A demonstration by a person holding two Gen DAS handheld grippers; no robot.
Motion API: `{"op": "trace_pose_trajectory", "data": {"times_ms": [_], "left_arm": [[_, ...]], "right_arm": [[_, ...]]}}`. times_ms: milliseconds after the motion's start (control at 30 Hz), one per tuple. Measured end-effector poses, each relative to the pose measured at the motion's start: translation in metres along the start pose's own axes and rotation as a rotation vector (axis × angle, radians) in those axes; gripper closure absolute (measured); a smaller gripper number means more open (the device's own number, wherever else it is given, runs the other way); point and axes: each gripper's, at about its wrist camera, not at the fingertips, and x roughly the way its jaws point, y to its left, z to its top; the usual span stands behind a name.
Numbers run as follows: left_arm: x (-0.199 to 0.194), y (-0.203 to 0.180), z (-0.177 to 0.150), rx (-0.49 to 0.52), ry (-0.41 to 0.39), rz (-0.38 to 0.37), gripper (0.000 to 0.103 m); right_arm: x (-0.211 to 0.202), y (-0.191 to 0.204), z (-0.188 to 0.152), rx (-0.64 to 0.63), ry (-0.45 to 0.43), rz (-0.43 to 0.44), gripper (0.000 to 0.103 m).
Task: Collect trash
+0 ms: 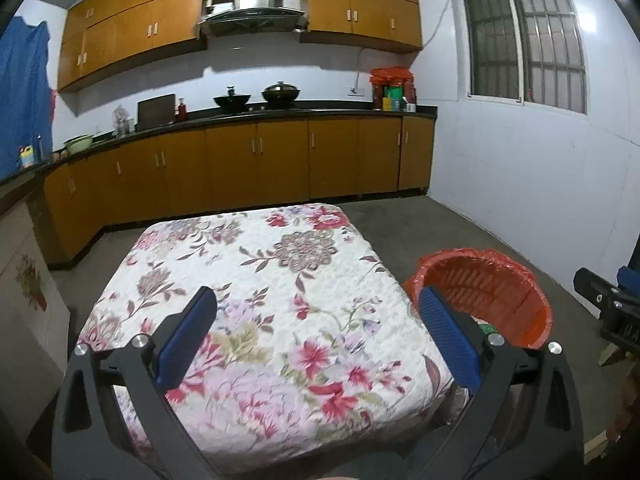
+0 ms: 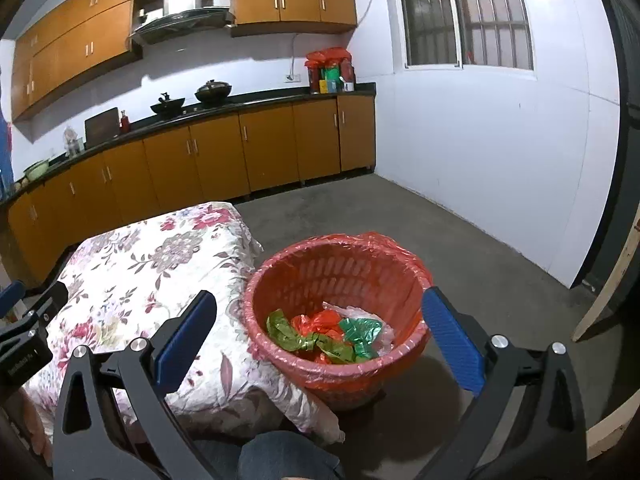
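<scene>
Trash [image 2: 332, 334]: crumpled green, red and clear wrappers, lying in the bottom of the red-lined basket [image 2: 280, 280], lower centre of the right wrist view. Left hand-held gripper [image 1: 316, 320]: jaws wide apart, empty, over floral tabletop [image 1: 248, 280]. Right hand-held gripper [image 2: 320, 320]: jaws wide apart, empty, above basket. Basket stands on the concrete floor [image 2: 460, 256], touching the tabletop's edge. Kitchen cabinets [image 2: 216, 160]: upper background.

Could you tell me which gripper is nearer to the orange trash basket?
Right. The right gripper hangs open directly over the basket; the left gripper is over the floral table beside it.
</scene>
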Motion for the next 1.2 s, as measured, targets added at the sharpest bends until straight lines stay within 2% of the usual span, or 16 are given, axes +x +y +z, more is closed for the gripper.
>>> {"op": "trace_pose_trajectory", "data": {"times_ms": [300,700,1200], "left_arm": [[-0.027,0.014,-0.014,-0.025,-0.009,0.039,0.004],[-0.044,0.024,-0.030,-0.051,0.000,0.063,0.004],[-0.056,0.026,-0.033,-0.061,-0.011,0.069,0.004]], "right_arm": [[-0.016,0.012,-0.013,-0.018,0.004,0.006,0.002],[-0.027,0.018,-0.021,-0.035,-0.001,0.010,0.002],[-0.036,0.019,-0.031,-0.038,-0.009,-0.021,0.002]]}}
